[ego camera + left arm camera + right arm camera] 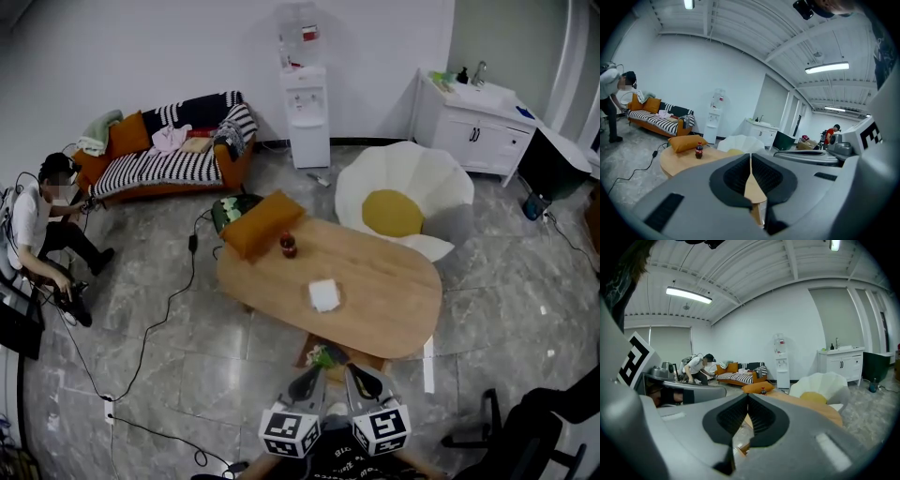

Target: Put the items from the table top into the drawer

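An oval wooden table (394,300) carries an orange cushion (262,223), a small cola bottle (288,246) and a white tissue pack (324,294). Under its near edge a drawer (349,360) stands pulled out, with something greenish in it. My left gripper (309,375) and right gripper (357,372) hover side by side just in front of that drawer, both shut and empty. The left gripper view shows the shut jaws (750,157) with the bottle (699,150) and cushion (684,142) far off. The right gripper view shows shut jaws (747,397) and the cushion (757,388).
Behind the table stands a white egg-shaped chair (403,202). Along the back are a striped sofa (169,164), a water dispenser (307,112) and a white sink cabinet (473,131). At the left, a person (42,234) crouches. Cables (150,328) cross the floor; a black chair (534,431) is near right.
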